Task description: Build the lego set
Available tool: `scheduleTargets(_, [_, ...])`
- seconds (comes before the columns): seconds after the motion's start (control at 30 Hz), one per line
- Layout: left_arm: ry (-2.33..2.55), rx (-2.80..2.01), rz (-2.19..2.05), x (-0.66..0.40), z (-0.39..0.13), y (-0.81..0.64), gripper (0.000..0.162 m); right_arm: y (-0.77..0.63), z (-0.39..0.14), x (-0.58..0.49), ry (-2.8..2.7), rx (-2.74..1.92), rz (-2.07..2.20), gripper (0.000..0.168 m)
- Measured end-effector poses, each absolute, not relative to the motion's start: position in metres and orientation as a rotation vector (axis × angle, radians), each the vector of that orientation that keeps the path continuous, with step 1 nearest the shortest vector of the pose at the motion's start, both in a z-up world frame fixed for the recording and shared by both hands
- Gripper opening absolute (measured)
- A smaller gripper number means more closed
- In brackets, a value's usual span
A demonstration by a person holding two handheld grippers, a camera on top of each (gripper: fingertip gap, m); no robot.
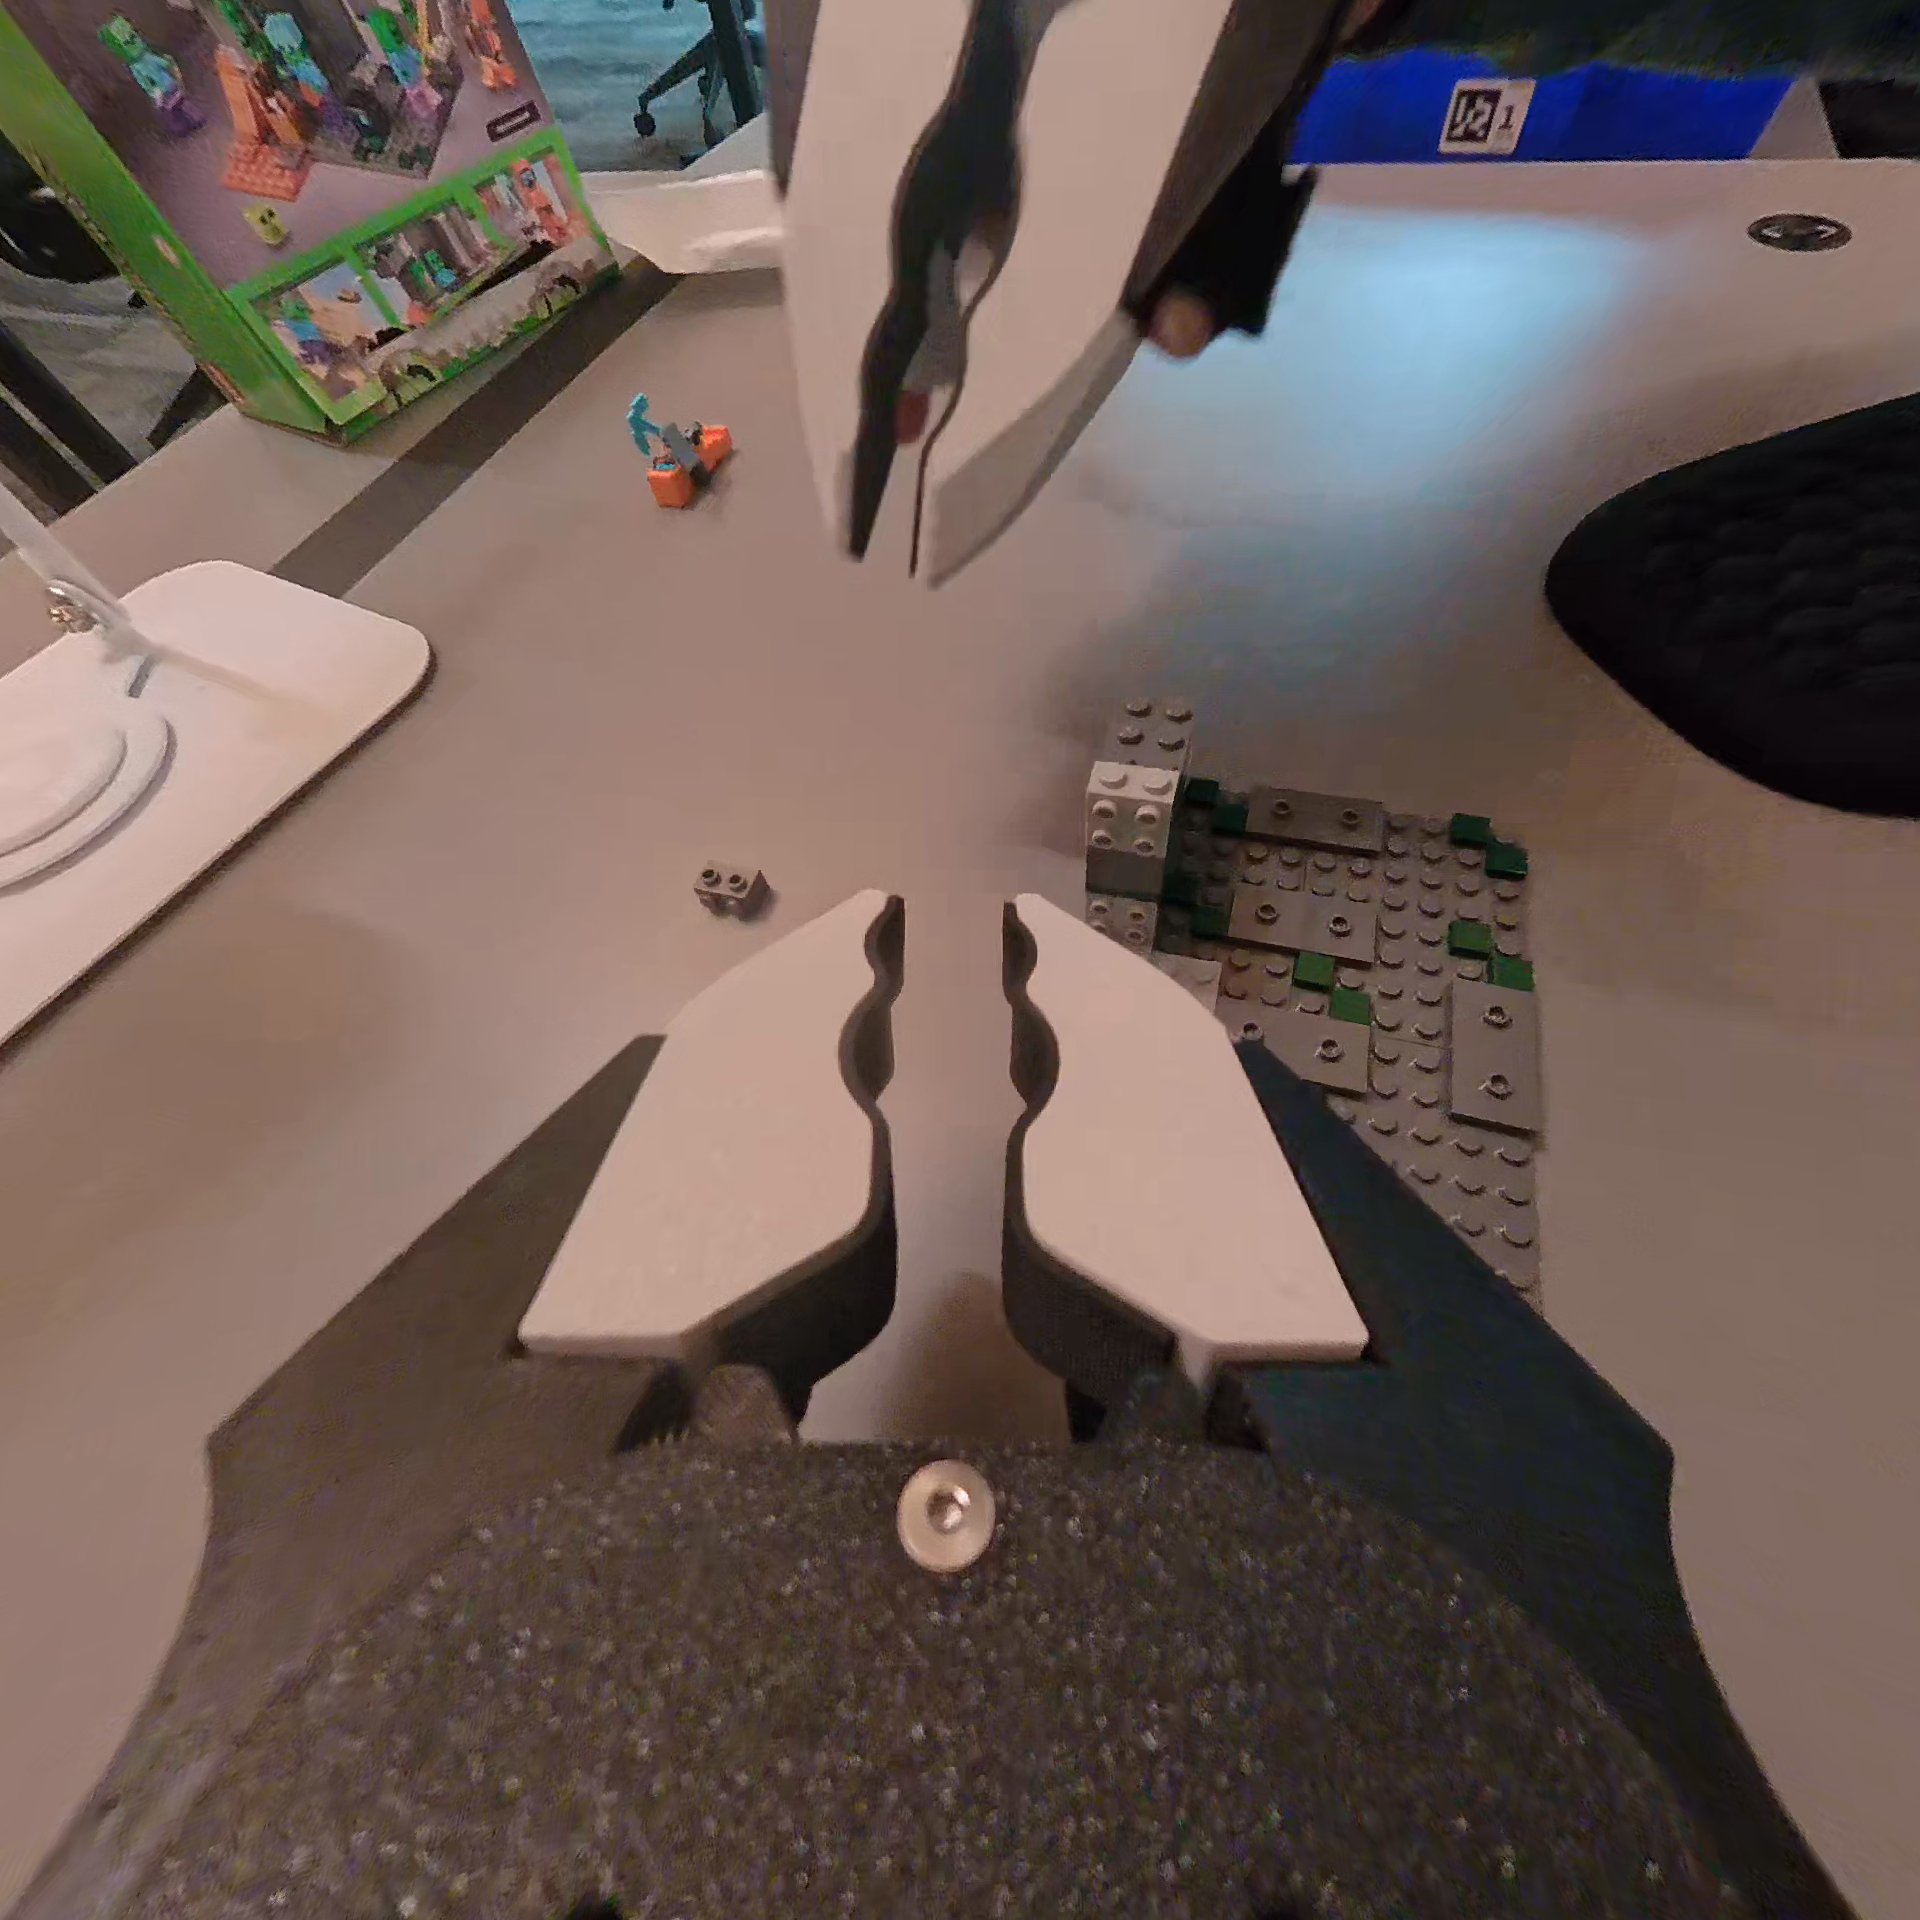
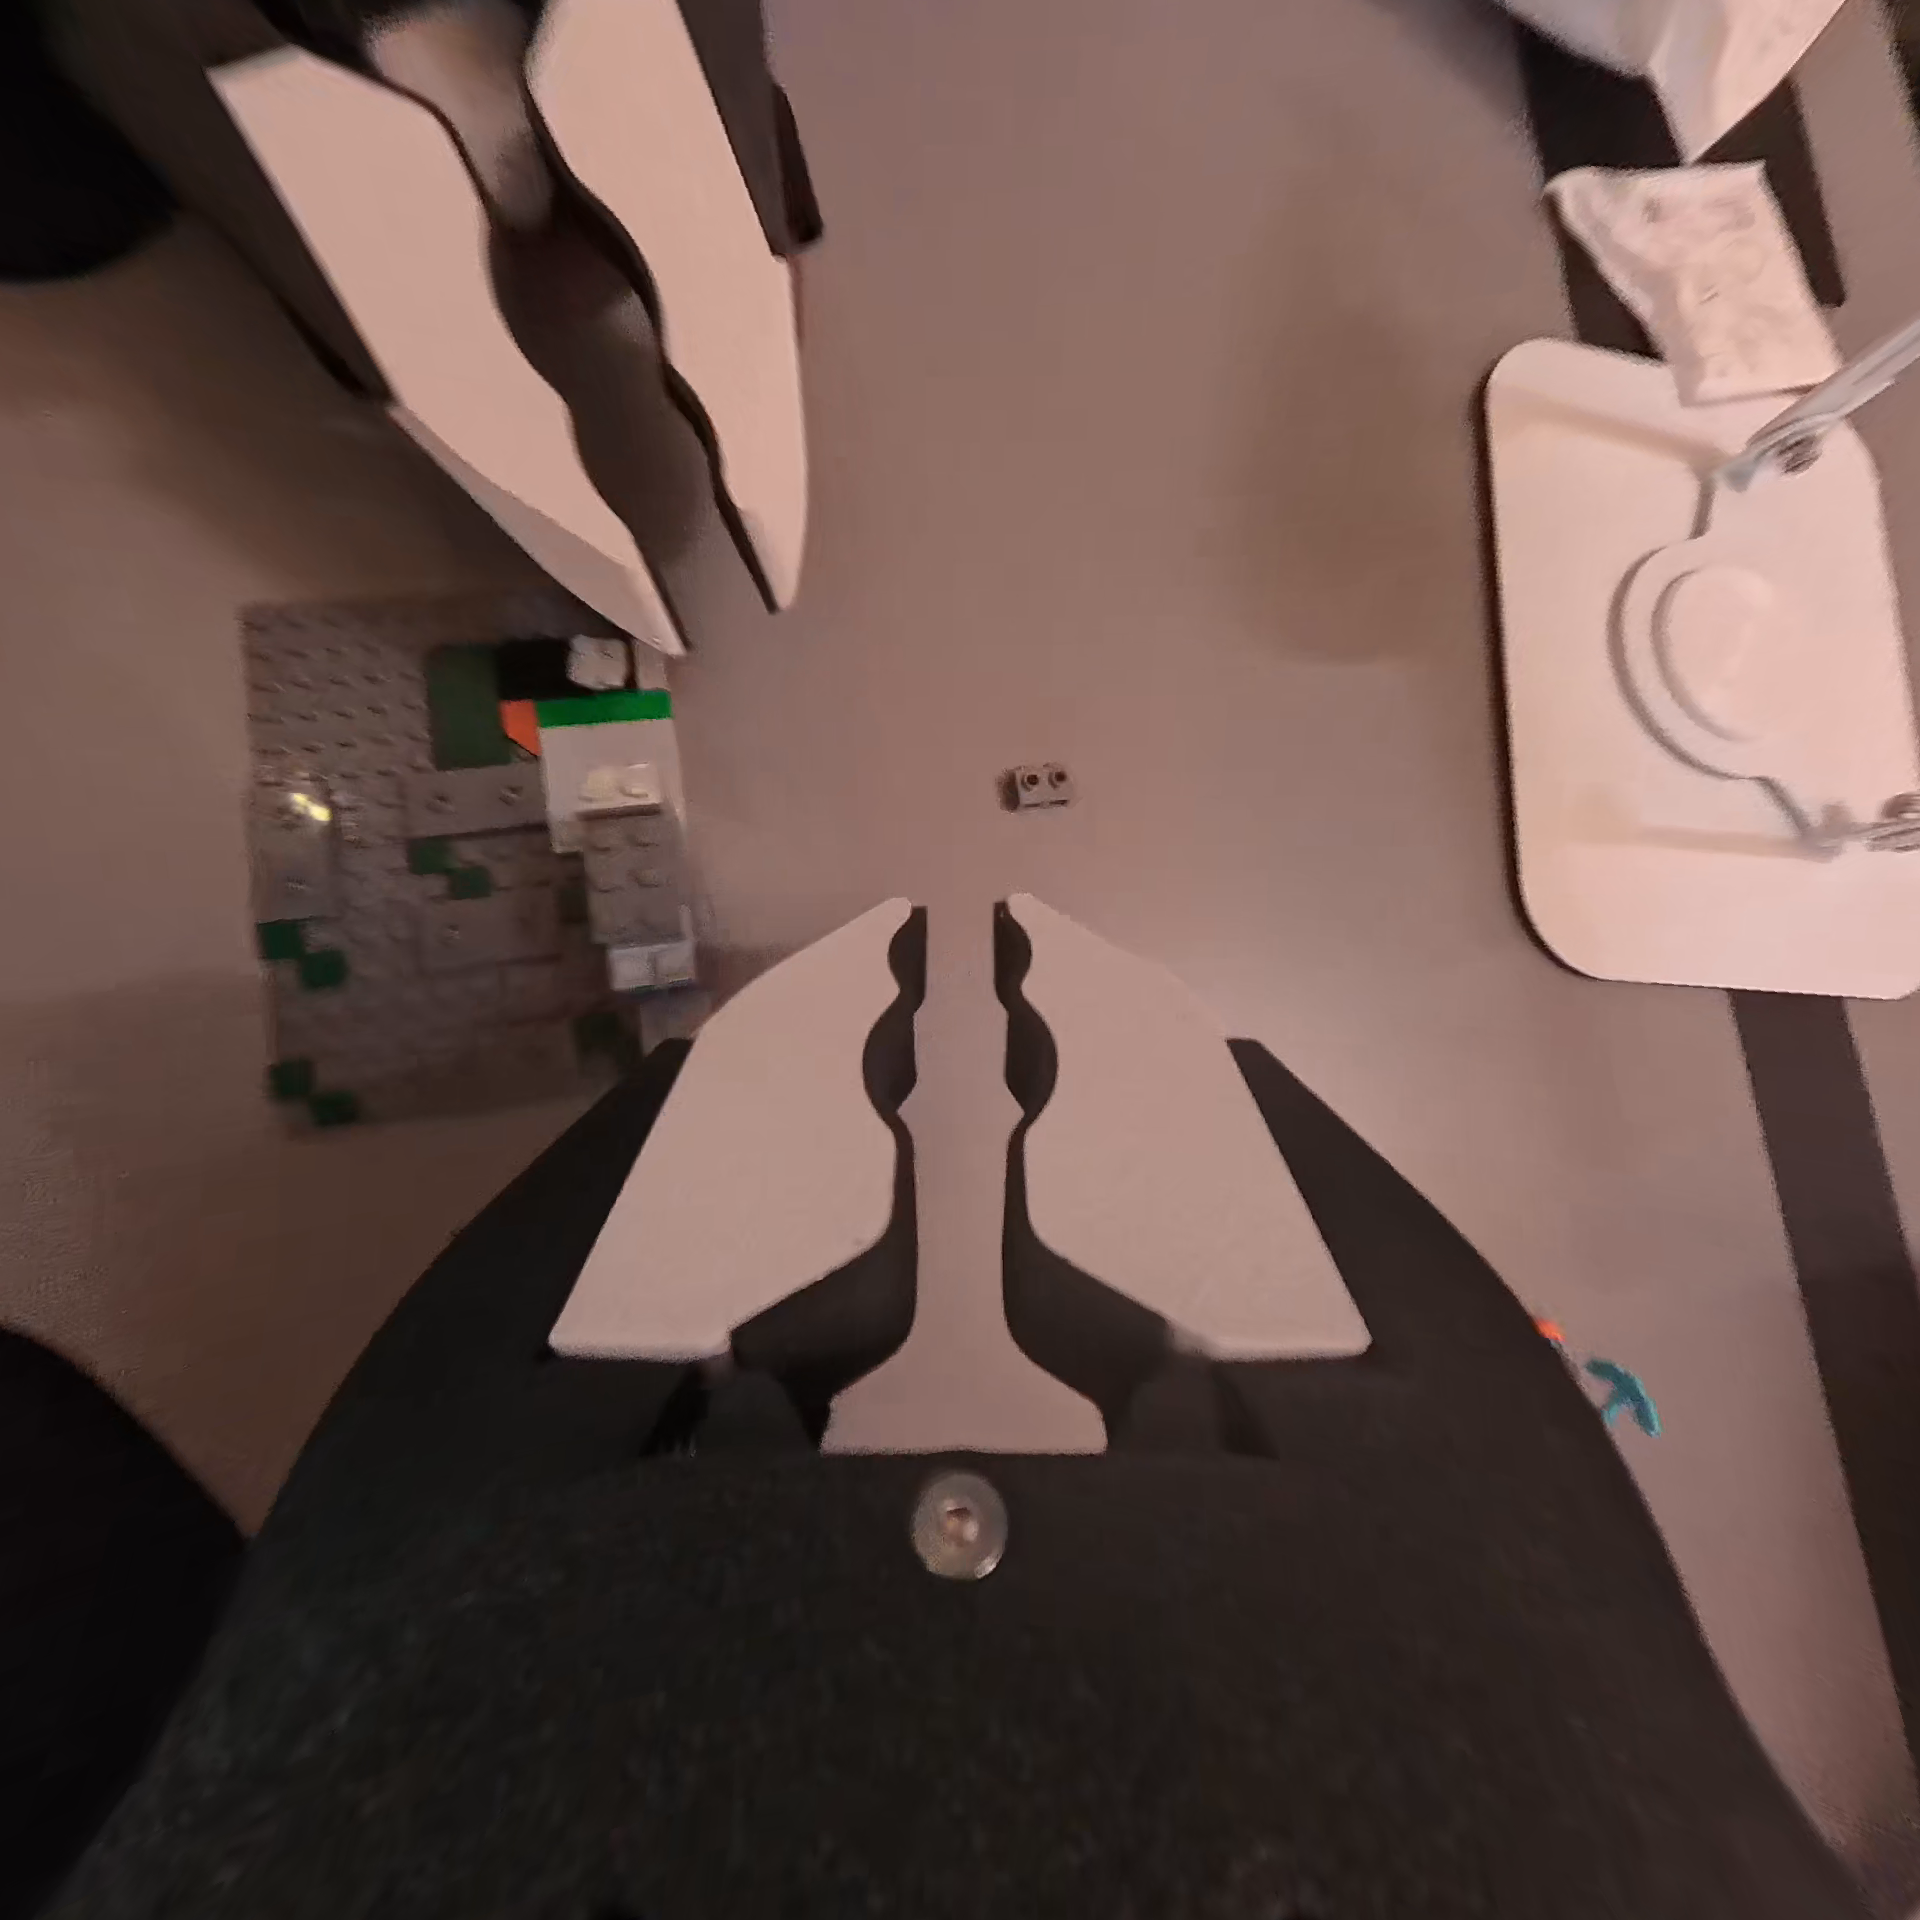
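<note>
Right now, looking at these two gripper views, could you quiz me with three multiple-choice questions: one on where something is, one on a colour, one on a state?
1. Where does the small grey brick lie?
A. on the baseplate
B. on the bare table
C. between fingers

2. What colour are the small tiles scattered over the grey baseplate?
A. green
B. yellow
C. purple

3. What is the left gripper doing?
A. clamping a brick
B. open, holding nothing
C. pressing the baseplate

Answers: B, table surrounds it; A, green patches show; B, table shows through its gap.
</note>
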State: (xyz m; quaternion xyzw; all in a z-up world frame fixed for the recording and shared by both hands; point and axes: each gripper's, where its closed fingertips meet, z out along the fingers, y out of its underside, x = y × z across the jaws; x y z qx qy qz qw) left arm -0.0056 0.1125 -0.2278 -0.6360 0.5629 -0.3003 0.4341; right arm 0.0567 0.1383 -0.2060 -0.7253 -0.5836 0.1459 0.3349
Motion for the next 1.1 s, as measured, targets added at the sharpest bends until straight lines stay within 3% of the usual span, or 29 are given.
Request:
scheduleTargets(0.4, [1.392, -1.614, -0.762, -0.010, -0.235, 0.120, 0.016, 0.188, -0.271, 0.019, -1.702, -1.975, 0.365, 0.023])
scheduleTargets(0.47, [1.395, -1.612, -0.768, -0.010, -0.235, 0.119, 0.016, 0.188, -0.277, 0.015, -1.729, -1.985, 0.368, 0.016])
scheduleTargets(0.73, [1.398, -1.602, -0.784, -0.009, -0.233, 0.117, 0.016, 0.154, -0.261, 0.074, -1.769, -2.023, 0.320, 0.015])
scheduleTargets(1.0, [1.418, -1.600, -0.780, -0.005, -0.237, 0.112, 0.015, 0.122, -0.279, 0.136, -1.771, -2.128, 0.219, 0.016])
scheduleTargets(1.1, [1.396, -1.604, -0.779, -0.006, -0.235, 0.113, 0.015, 0.122, -0.277, 0.138, -1.761, -2.128, 0.205, 0.025])
